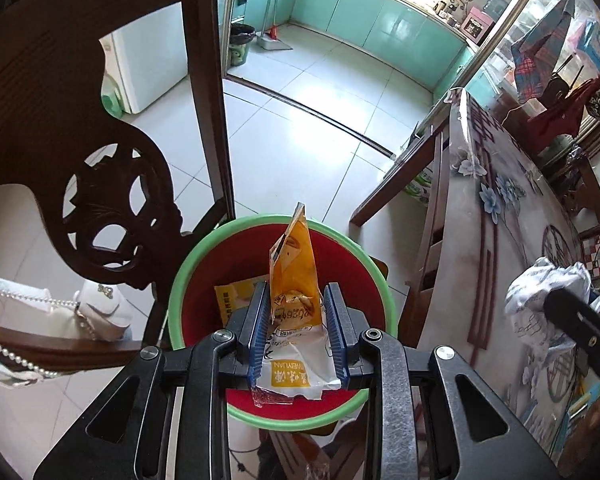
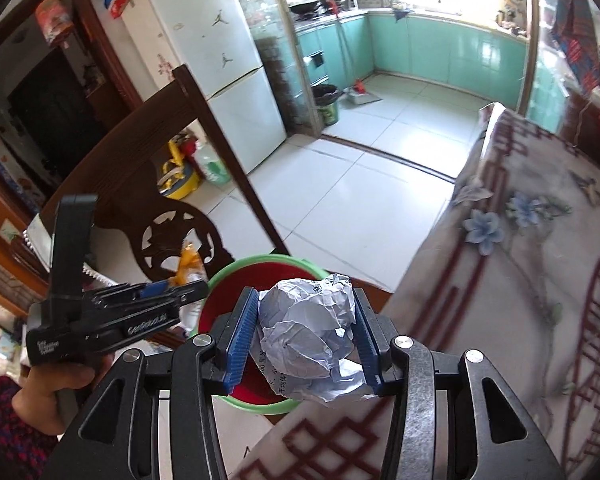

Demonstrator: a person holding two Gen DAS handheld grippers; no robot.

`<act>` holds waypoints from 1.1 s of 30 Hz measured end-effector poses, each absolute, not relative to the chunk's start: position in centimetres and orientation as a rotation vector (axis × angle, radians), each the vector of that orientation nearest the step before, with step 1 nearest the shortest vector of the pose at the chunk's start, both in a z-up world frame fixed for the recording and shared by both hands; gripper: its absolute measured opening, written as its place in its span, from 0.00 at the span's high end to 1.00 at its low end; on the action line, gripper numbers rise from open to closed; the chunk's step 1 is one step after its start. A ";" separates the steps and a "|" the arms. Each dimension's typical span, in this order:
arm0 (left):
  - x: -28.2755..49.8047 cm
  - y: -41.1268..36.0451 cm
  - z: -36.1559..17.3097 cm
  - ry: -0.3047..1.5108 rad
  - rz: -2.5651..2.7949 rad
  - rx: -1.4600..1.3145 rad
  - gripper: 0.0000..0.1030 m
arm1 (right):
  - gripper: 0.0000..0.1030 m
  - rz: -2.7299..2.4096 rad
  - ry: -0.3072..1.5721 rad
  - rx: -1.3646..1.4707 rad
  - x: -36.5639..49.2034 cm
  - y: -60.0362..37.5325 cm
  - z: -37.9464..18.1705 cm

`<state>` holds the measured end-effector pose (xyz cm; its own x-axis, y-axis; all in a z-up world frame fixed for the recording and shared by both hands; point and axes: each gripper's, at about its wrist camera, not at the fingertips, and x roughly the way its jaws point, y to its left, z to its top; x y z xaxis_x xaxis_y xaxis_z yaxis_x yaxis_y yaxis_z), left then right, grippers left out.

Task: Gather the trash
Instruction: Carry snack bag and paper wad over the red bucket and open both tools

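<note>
Fingers (image 1: 260, 320) of the left gripper (image 1: 296, 320) clamp an orange snack wrapper (image 1: 292, 276) over the red bin (image 1: 204, 300).
Its tip stands toward 12 o'clock past the pads, its white end trailing toward 6; another wrapper (image 1: 236, 296) lies inside the bin at 10 o'clock. Right gripper (image 2: 304, 332) squeezes a crumpled paper ball (image 2: 304, 332) between both pads, above the bin's (image 2: 236, 276) rim, the flowered tablecloth (image 2: 520, 280) at 3 o'clock.

orange wrapper (image 1: 291, 276), red bin (image 1: 236, 264) with green rim, white crumpled paper (image 2: 306, 332)
</note>
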<state>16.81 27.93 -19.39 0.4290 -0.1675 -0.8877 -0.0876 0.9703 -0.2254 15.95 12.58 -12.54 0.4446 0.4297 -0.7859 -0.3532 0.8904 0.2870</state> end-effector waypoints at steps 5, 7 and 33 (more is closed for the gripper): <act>17.7 28.5 -21.3 1.173 0.001 -0.248 0.75 | 0.57 0.515 1.041 0.043 16.3 13.9 -14.9; 18.1 28.8 -22.1 1.198 0.017 -0.252 0.75 | 0.57 0.536 1.053 0.062 16.6 13.9 -15.5; 18.8 30.2 -25.7 1.299 0.067 -0.308 0.66 | 0.55 0.601 1.119 -0.003 17.3 16.9 -19.1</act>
<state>18.79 30.15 -25.67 0.2732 -0.1230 -0.9541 -0.2211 0.9572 -0.1868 17.27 16.92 -19.10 0.2962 0.4503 -0.8423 -0.4529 0.8426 0.2912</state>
